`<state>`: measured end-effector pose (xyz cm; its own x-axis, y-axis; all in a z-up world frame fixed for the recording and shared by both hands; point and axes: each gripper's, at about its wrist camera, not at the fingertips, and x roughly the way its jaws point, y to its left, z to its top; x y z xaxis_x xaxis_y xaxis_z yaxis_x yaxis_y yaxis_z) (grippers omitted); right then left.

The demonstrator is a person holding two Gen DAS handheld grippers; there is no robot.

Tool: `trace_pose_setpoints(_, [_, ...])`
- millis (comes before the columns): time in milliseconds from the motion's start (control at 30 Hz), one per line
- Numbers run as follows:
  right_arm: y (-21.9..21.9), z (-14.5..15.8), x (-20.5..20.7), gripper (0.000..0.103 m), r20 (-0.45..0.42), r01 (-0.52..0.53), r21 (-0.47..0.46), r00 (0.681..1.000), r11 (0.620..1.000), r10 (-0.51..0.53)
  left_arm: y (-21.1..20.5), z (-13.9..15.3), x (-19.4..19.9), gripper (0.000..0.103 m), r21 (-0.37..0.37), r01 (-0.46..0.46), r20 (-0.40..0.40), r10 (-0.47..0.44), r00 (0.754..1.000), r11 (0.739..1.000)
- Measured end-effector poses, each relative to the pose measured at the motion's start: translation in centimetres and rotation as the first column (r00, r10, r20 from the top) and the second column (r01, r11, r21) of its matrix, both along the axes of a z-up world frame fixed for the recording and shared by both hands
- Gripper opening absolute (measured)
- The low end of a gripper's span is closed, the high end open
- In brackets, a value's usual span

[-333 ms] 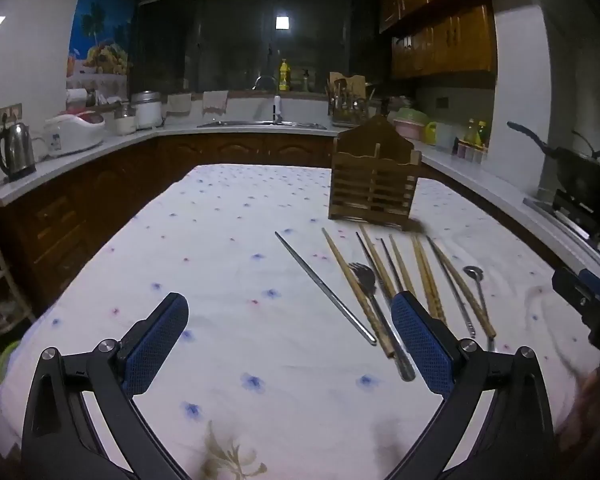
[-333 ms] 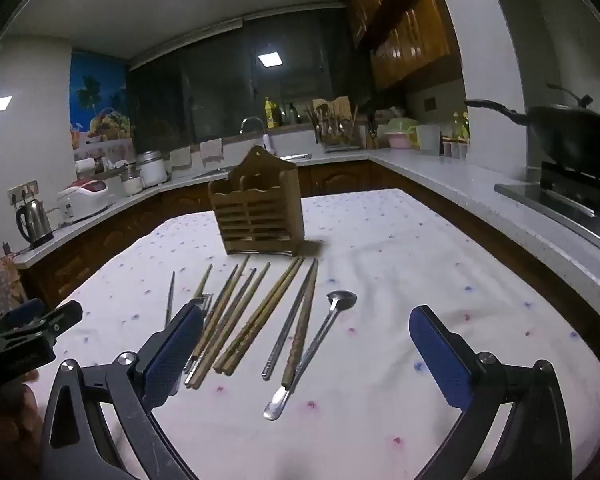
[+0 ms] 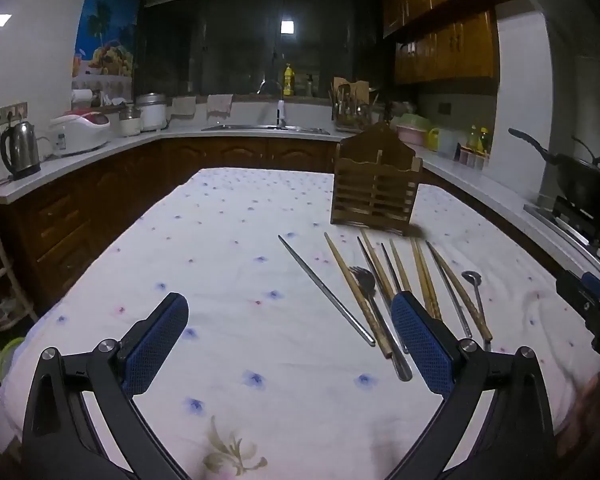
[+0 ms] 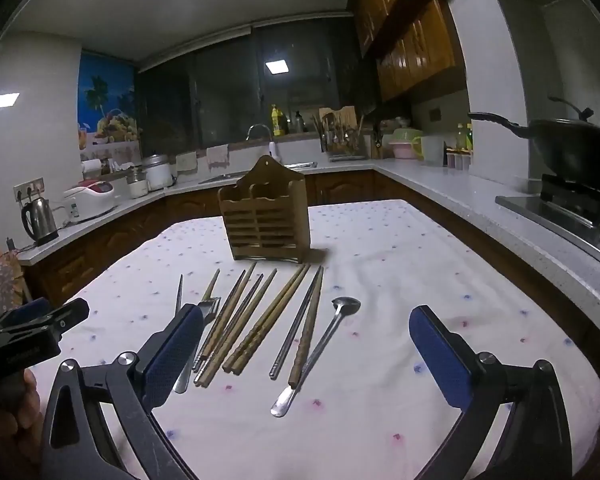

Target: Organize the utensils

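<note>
Both claws are wide open and hold nothing. The left claw (image 3: 288, 344) hangs over the near part of the counter (image 3: 228, 264), by the left end of the row. The right claw (image 4: 308, 344) hangs over the row's right end. Compared with a moment ago, almost nothing has changed, so no sorting has begun. The chopsticks (image 4: 260, 320), fork (image 3: 364, 280) and spoon (image 4: 332, 328) lie flat side by side. Past them, near the far edge, the wooden holder (image 4: 266, 224) stands empty, ready for them.
</note>
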<state>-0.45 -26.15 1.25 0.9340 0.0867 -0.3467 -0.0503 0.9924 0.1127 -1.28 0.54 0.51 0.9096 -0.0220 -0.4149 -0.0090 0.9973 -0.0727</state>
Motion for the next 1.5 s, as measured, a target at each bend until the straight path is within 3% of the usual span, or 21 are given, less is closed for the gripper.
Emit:
trace_pose_setpoints(267, [-0.9, 1.4, -0.6, 0.103, 0.009, -0.010, 0.005, 1.000, 1.000, 0.010, 0.1, 0.7, -0.3, 0.103, 0.007, -0.003, 0.002, 0.003, 1.000, 1.000])
trace_pose_setpoints(1500, [0.0, 0.4, -0.5, 0.103, 0.026, -0.044, 0.035, 0.999, 0.998, 0.043, -0.3, 0.8, 0.2, 0.103, 0.027, -0.017, 0.005, 0.017, 1.000, 0.999])
